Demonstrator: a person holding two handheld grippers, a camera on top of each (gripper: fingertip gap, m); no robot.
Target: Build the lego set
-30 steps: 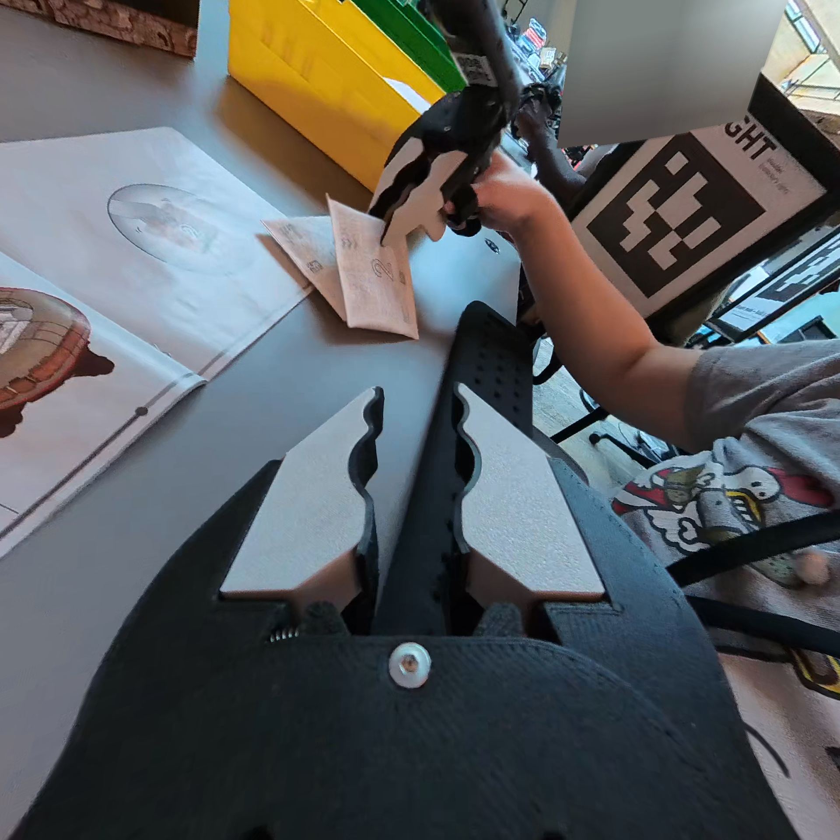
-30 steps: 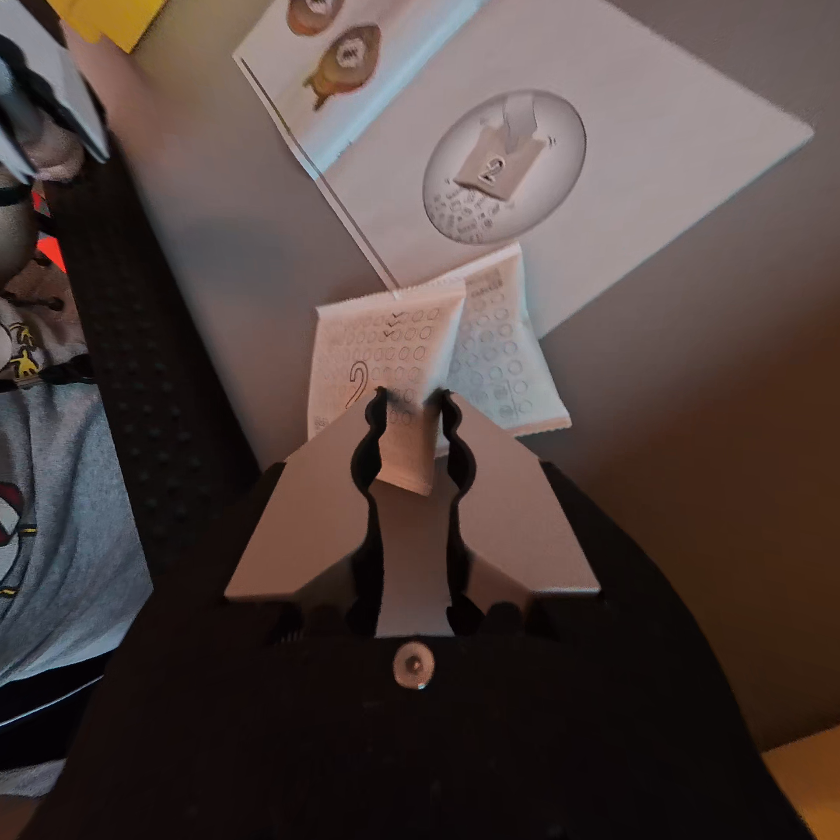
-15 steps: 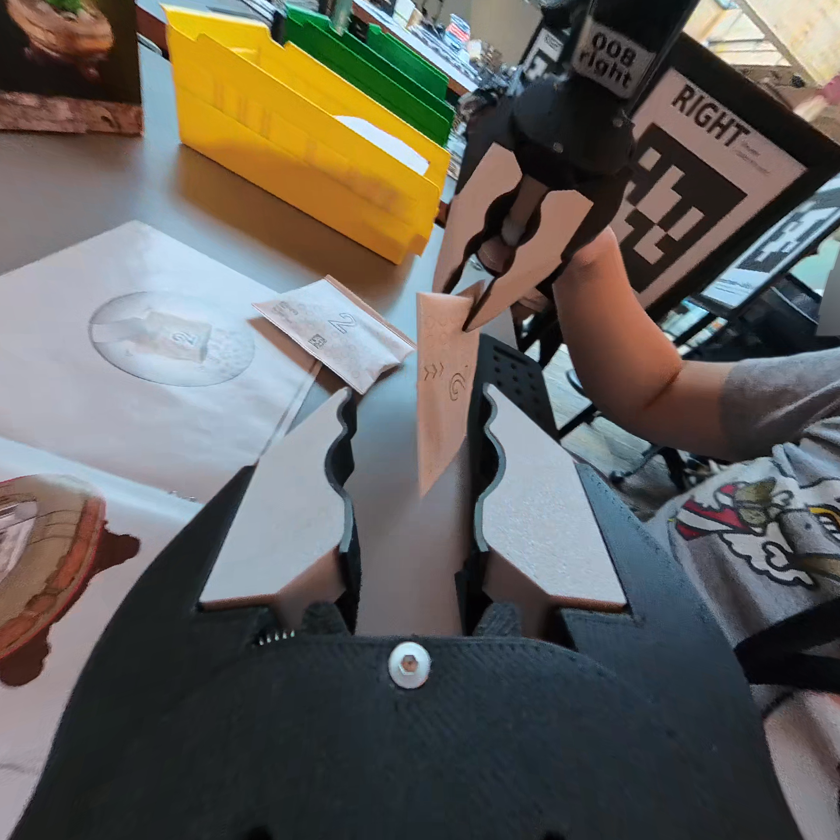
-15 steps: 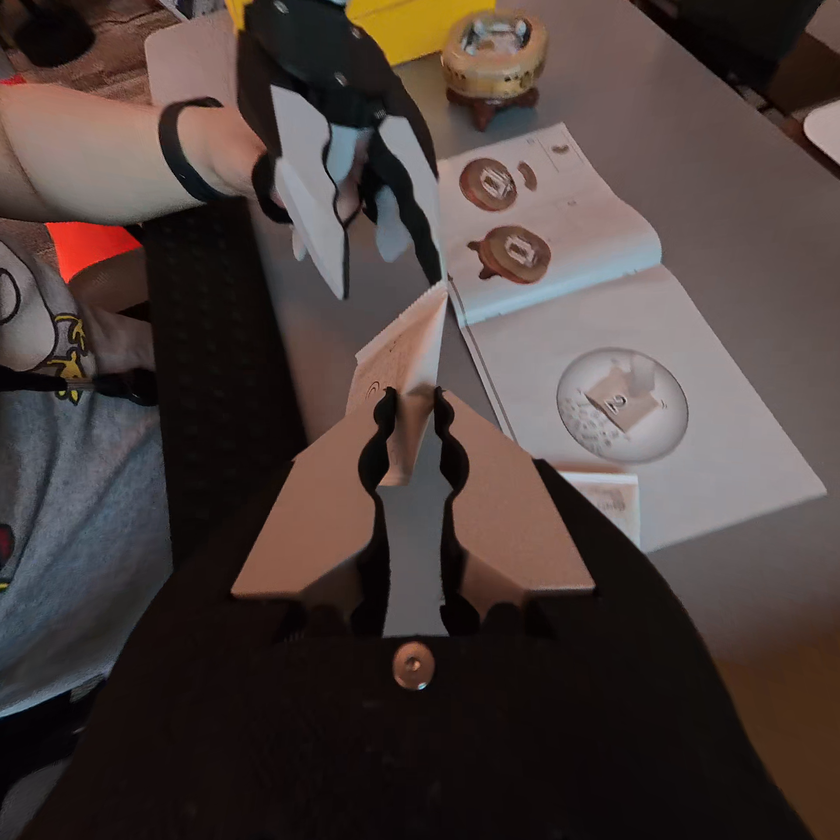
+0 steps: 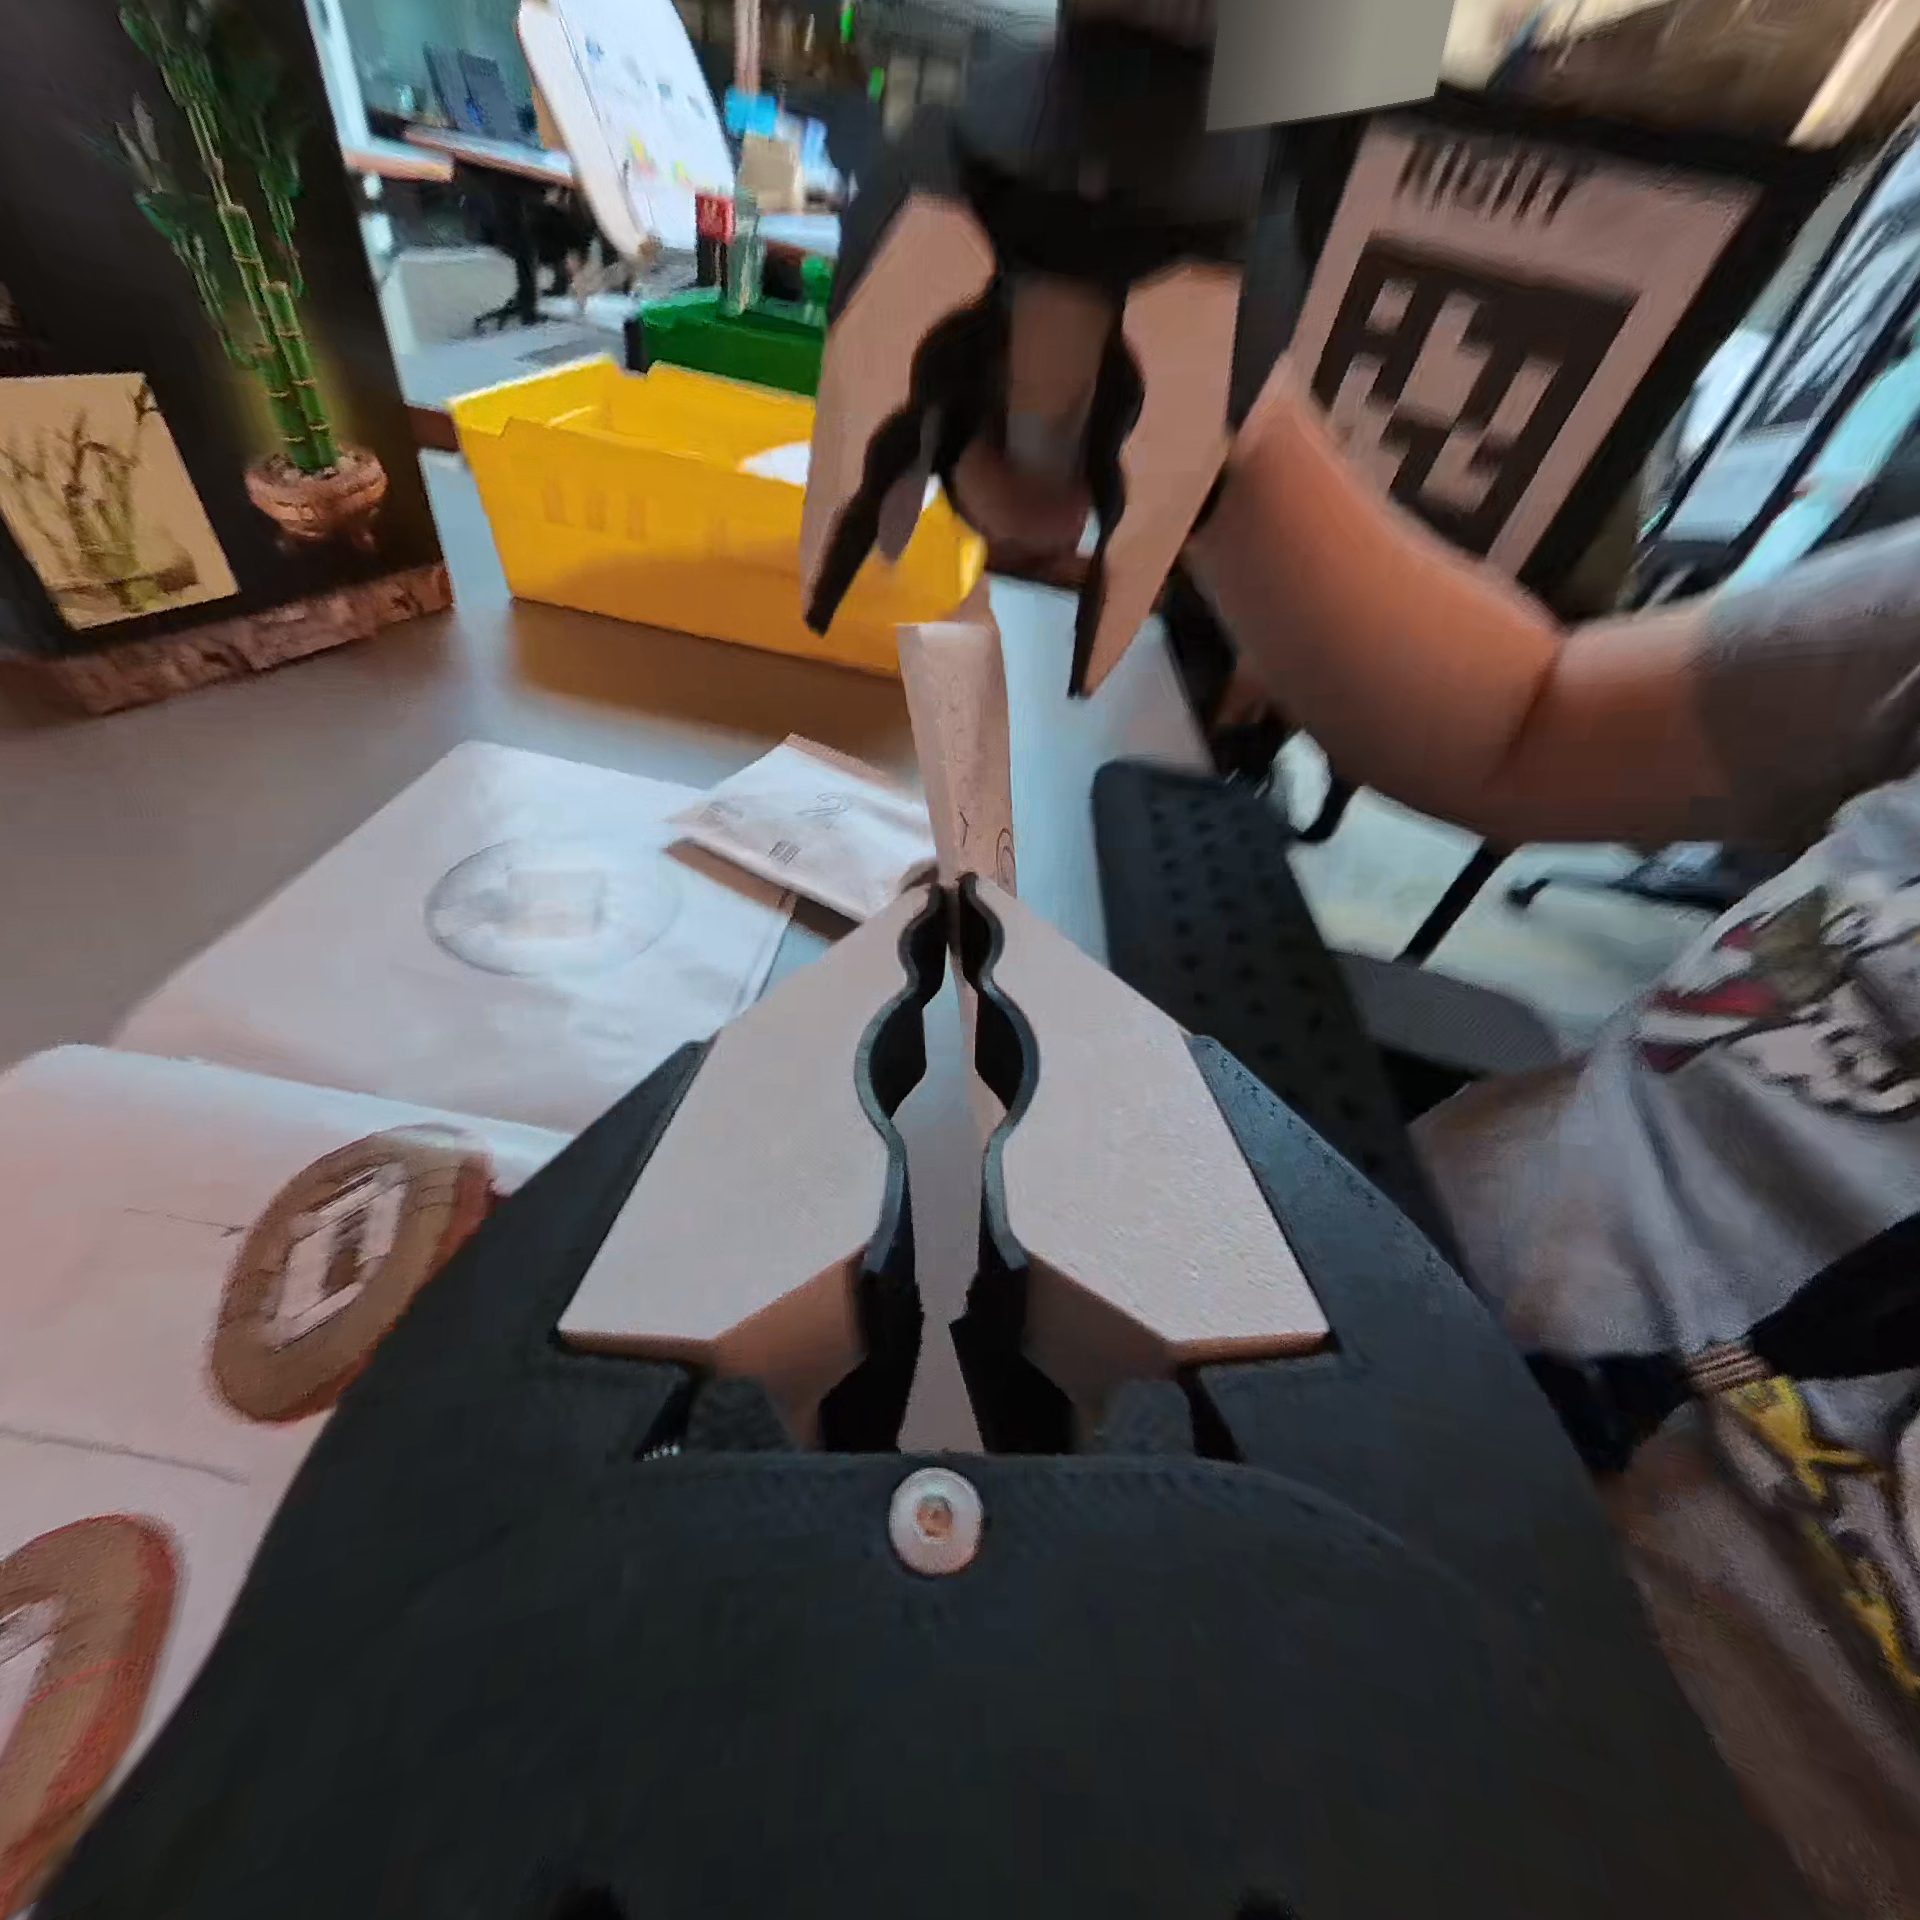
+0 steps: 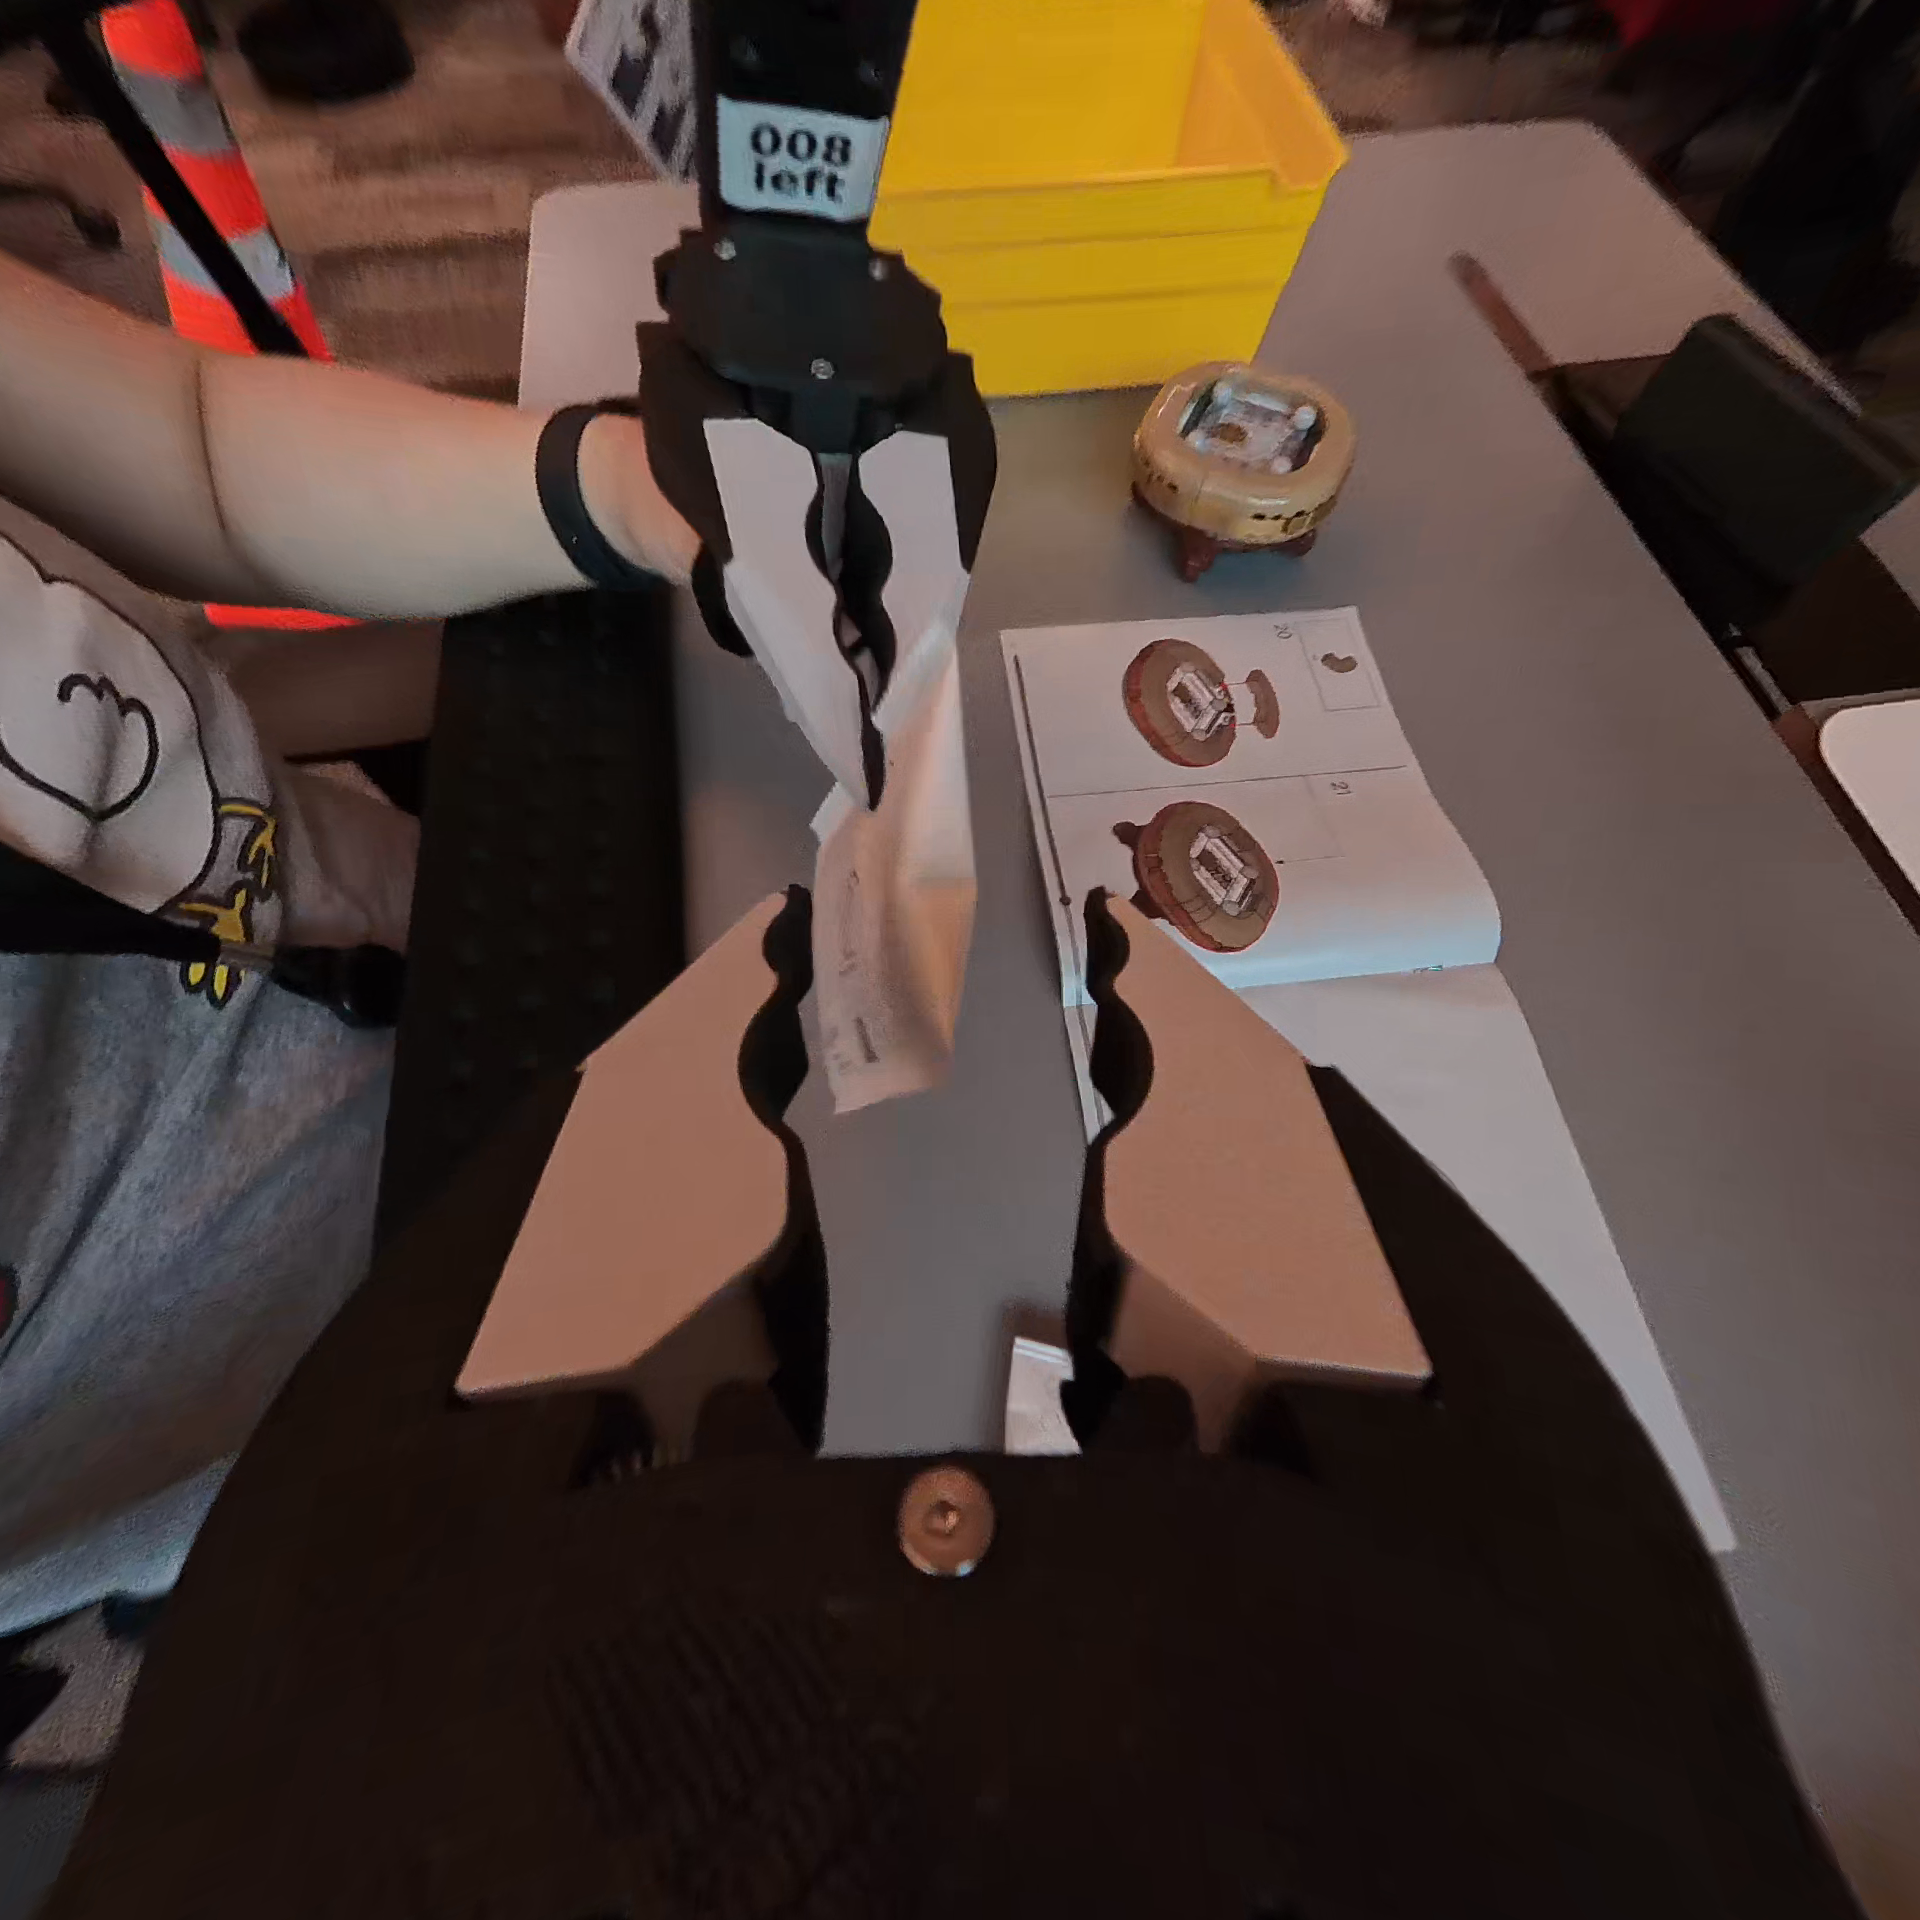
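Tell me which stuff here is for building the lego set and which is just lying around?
For the job:
- paper bag, pinched in left tool
- right tool, open
- second paper bag
- instruction booklet
- half-built round pot

Lying about:
- yellow bin
- set box
- orange cone

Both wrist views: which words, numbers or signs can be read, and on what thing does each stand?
I will not copy writing; these things bear it:
White label on the left gripper: clear print.
White paper bag in that gripper: blurred marks.
Open instruction booklet: tiny step marks.
Black-and-white marker board: blurred heading.
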